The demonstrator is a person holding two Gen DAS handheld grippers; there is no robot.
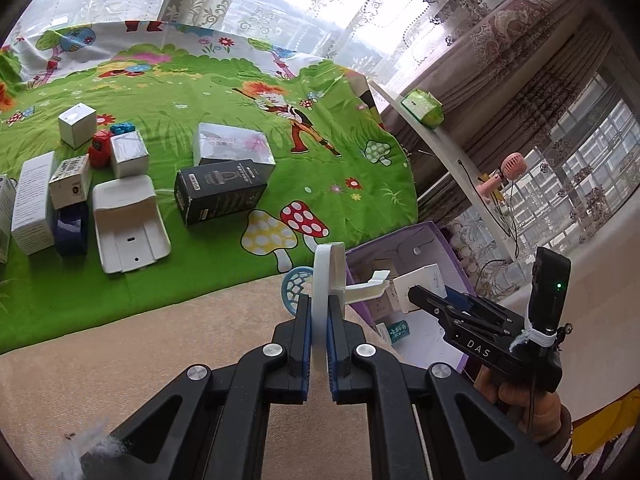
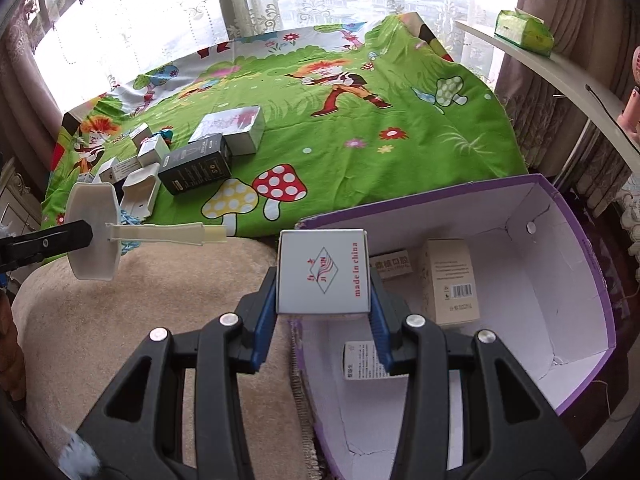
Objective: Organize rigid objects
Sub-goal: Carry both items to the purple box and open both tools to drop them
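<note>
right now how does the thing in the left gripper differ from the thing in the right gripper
The left gripper pinches a thin white plastic piece by its flat plate, jaws nearly together; the right gripper clamps a white cardboard box with jaws spread across its sides. The plastic piece is unmarked with a long arm sticking out; the box is a plain block printed in red. Both are white, rigid and held off the surface.
</note>
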